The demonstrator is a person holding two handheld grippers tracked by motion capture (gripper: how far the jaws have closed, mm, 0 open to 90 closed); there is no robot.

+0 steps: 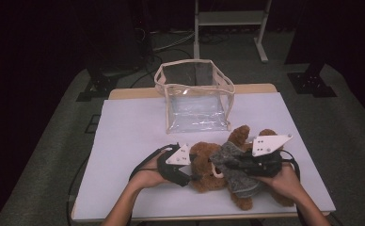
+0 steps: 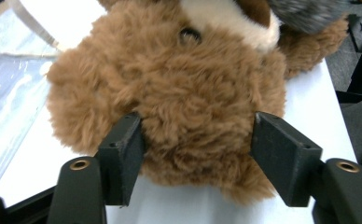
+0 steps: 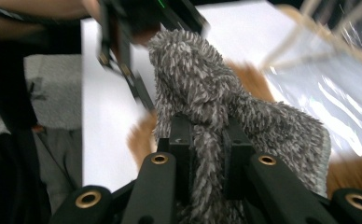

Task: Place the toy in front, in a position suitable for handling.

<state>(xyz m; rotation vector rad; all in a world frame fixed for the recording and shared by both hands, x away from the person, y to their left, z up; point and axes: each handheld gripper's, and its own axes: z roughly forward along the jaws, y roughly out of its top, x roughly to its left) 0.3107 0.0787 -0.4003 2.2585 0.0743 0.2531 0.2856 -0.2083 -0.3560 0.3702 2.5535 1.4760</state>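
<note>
A brown teddy bear (image 1: 202,165) lies on its back on the white table (image 1: 129,141), wearing a grey knit garment (image 1: 241,178). My left gripper (image 1: 194,175) comes in from the left, its jaws on either side of the bear's head (image 2: 179,93), and both pads sink into the fur. My right gripper (image 1: 220,162) reaches in from the right and is shut on a bunched fold of the grey knit (image 3: 202,84), lifted off the bear's chest. In the left gripper view, the grey garment (image 2: 305,11) shows at the top right.
A clear plastic bag (image 1: 194,94) with beige trim stands open-topped just behind the bear, mid-table. It appears as a shiny sheet (image 2: 6,93) in the left gripper view and blurred (image 3: 337,93) in the right gripper view. A metal stand (image 1: 230,19) rises beyond the table.
</note>
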